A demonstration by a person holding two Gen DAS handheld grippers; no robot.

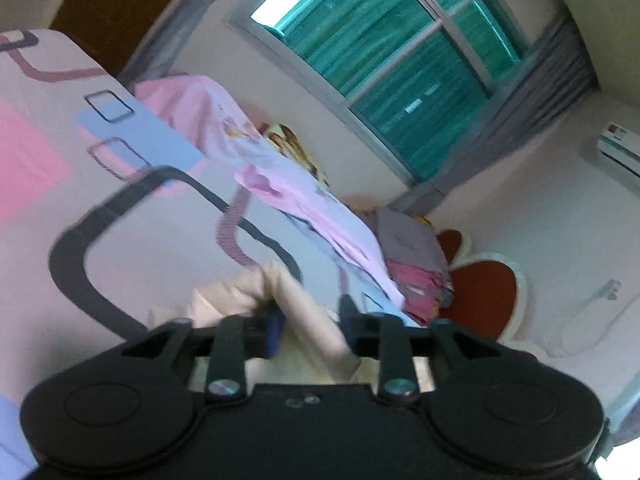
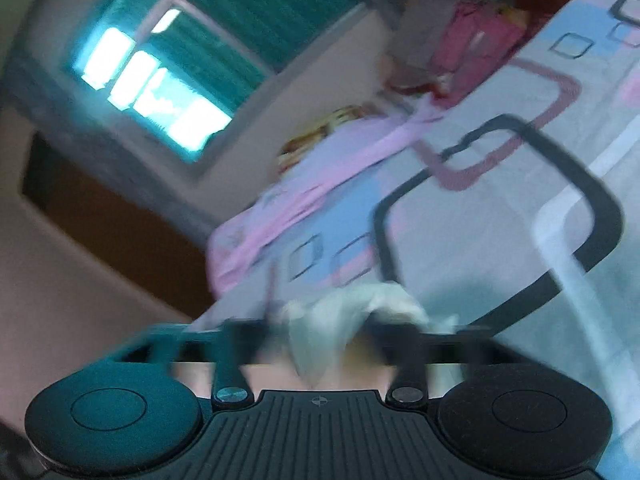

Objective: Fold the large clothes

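Mid-fold over the bed (image 1: 120, 248), our left gripper (image 1: 310, 320) and right gripper (image 2: 320, 332) gape around the cream garment (image 1: 240, 292), pads released; next, smooth it flat.

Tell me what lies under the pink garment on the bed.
The pink garment lies across the patterned bedsheet. Yellow printed fabric shows just behind it. Whatever it covers is hidden.

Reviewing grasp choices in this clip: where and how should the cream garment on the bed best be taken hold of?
Probably at a raised fold of the cream garment, coming in low from the near side along the bedsheet. The cloth bunches into ridges between the fingers of the left gripper and the right gripper, so a ridge gives the pads something to pinch. Blur hides the edges and hems.
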